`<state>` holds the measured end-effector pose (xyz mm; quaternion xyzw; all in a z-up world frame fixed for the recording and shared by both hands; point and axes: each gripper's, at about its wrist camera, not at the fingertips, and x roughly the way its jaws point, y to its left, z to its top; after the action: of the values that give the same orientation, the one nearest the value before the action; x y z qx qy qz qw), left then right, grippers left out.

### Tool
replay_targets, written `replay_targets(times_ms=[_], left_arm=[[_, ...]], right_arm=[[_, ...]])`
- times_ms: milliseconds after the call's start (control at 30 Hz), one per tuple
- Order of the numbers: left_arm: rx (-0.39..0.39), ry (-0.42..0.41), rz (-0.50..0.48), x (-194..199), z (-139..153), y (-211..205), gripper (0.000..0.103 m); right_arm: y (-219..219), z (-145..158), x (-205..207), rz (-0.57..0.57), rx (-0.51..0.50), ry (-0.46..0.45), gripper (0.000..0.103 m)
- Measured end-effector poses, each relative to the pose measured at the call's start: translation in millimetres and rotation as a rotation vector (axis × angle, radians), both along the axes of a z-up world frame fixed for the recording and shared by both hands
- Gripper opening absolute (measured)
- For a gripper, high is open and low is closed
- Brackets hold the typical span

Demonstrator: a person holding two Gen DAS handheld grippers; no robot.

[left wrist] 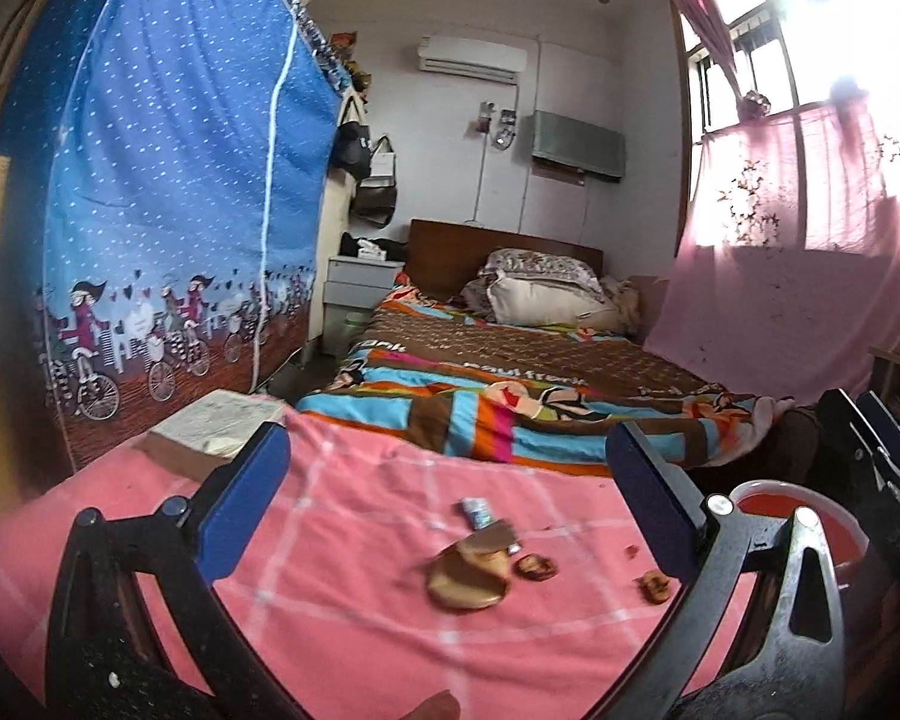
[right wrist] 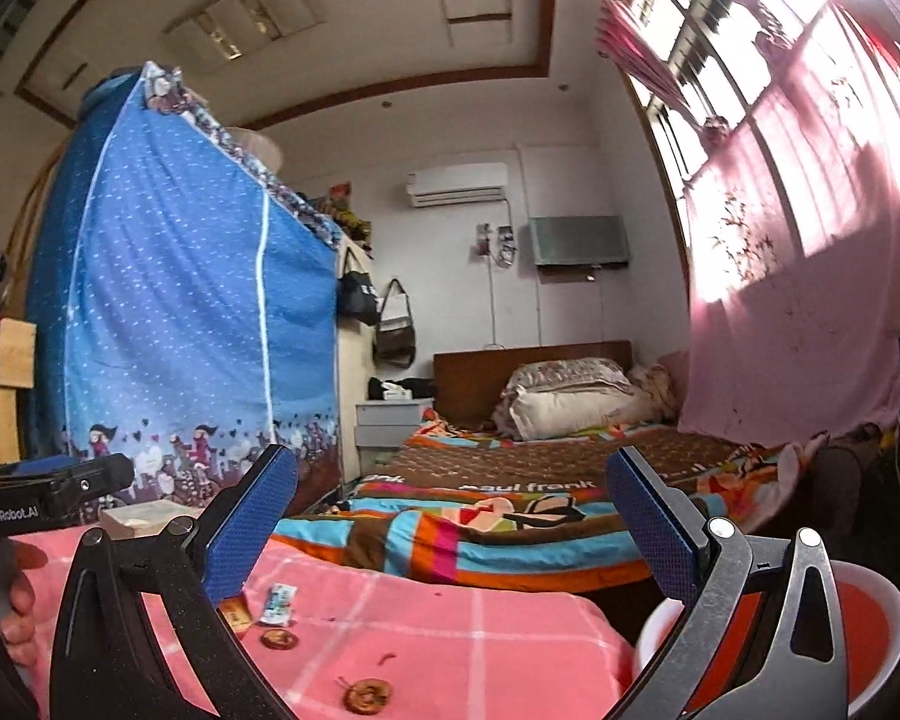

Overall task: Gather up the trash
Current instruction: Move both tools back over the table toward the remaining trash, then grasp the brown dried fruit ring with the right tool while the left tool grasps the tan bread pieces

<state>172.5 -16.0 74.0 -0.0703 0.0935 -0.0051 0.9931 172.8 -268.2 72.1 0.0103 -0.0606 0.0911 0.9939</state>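
We see the brown scraps [left wrist: 468, 579] on the pink cloth [left wrist: 342, 618] only as a smear, too blurred to name. The red bin [right wrist: 870, 618] is half hidden behind the right gripper's frame and cut by the picture's edge (its contents stay out of sight). The window [left wrist: 810, 30] is burnt out by glare. A hand [right wrist: 21, 612] shows only partly.

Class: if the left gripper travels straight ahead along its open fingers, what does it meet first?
Probably the flat brown peel-like scrap on the pink checked cloth, lying between the open left gripper fingers; depth is uncertain, and it may reach the small blue-white wrapper just beyond.
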Motion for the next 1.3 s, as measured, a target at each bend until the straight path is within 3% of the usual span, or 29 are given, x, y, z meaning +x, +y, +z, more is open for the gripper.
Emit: replay_targets(times_ms=[133, 333, 600, 900, 967, 1167, 1300], left_arm=[[-0.005, 0.029, -0.005, -1.7, -6.4, 11.1, 0.103], [0.003, 0.121, -0.044, 9.1, -18.4, 12.0, 0.103], [0.022, 0.29, -0.106, 37.5, -34.8, 2.2, 0.103], [0.078, 0.457, -0.189, 63.0, -52.9, -15.9, 0.101], [0.073, 0.496, -0.204, 69.0, -57.2, -17.2, 0.098], [0.036, 0.609, -0.242, 90.8, -70.6, -17.0, 0.083], [0.027, 0.624, -0.241, 97.3, -72.0, -18.9, 0.075]], right_arm=[[9.0, -4.5, 0.9, 0.017, -0.034, 0.018, 0.103], [14.0, -14.7, 12.9, -0.004, -0.065, 0.115, 0.103], [8.2, -32.9, 39.6, -0.01, -0.077, 0.351, 0.103], [13.6, -55.0, 57.9, 0.072, -0.135, 0.597, 0.102], [17.1, -60.3, 60.5, 0.102, -0.151, 0.641, 0.098], [31.4, -75.4, 66.4, 0.183, -0.202, 0.735, 0.071], [37.1, -81.5, 68.0, 0.21, -0.213, 0.765, 0.055]])
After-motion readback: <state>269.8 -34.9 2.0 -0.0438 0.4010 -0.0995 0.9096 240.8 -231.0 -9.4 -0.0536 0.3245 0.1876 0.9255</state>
